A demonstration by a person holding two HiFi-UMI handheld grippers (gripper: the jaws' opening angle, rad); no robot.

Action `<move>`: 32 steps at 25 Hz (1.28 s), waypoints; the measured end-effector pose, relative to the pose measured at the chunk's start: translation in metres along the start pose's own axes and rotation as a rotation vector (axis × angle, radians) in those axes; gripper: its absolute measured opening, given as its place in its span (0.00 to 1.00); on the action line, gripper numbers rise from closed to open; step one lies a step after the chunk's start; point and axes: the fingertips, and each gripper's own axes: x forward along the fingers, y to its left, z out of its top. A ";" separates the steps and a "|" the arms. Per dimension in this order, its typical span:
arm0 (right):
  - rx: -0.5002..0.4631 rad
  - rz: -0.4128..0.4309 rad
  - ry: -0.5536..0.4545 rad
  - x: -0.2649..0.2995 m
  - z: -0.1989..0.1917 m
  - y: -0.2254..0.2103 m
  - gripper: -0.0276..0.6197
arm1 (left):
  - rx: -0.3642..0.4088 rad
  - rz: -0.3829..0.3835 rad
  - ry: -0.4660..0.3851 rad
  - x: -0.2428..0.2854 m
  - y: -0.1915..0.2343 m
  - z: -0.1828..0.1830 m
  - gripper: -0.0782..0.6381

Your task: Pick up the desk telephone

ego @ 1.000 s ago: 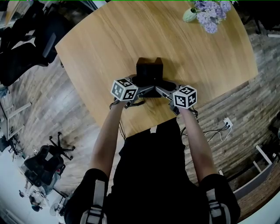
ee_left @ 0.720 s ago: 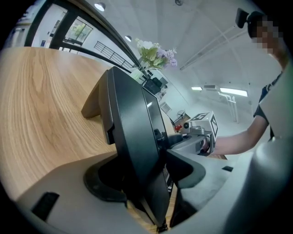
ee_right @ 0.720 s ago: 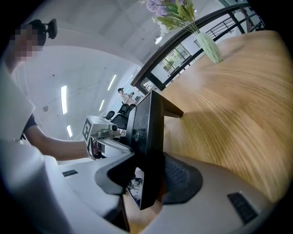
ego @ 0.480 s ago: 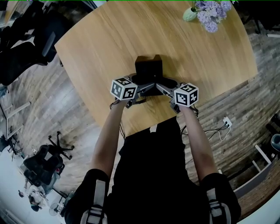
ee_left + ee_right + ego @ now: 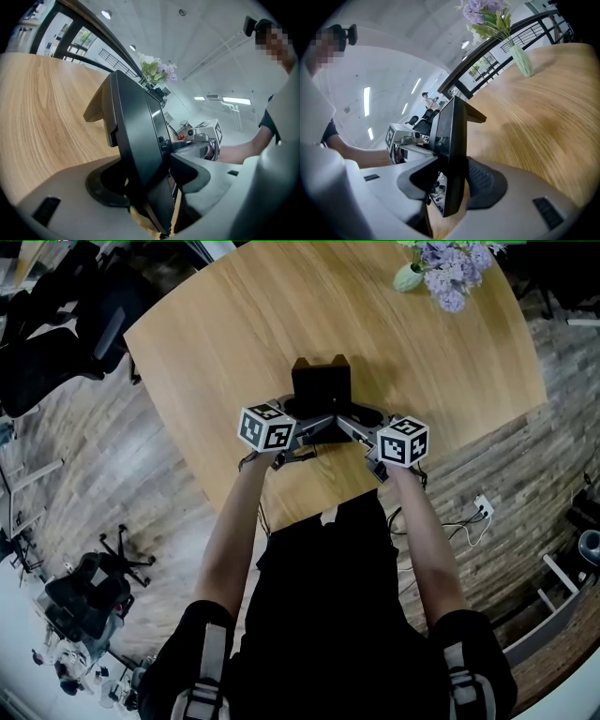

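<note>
Wooden table point(image 5: 234, 324) is standing on plank floor point(image 5: 122, 484); arms extended, left gripper point(image 5: 305, 427) and right gripper point(image 5: 354, 424) are each clamping the desk telephone point(image 5: 321, 385).

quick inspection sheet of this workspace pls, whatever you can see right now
surface: wooden table, mostly bare
job's things: black desk telephone near the table's front edge; whether it is lifted cannot be told
clutter: vase of flowers at the far right corner
grippers: left hand-held gripper and right hand-held gripper both shut on the telephone, one from each side
cables: white cable on the floor at the right
surroundings: office chairs at the left, plank floor
</note>
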 end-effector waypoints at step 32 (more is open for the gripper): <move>-0.075 -0.001 -0.079 -0.007 -0.029 0.119 0.33 | 0.064 -0.004 -0.099 -0.101 -0.065 -0.030 0.51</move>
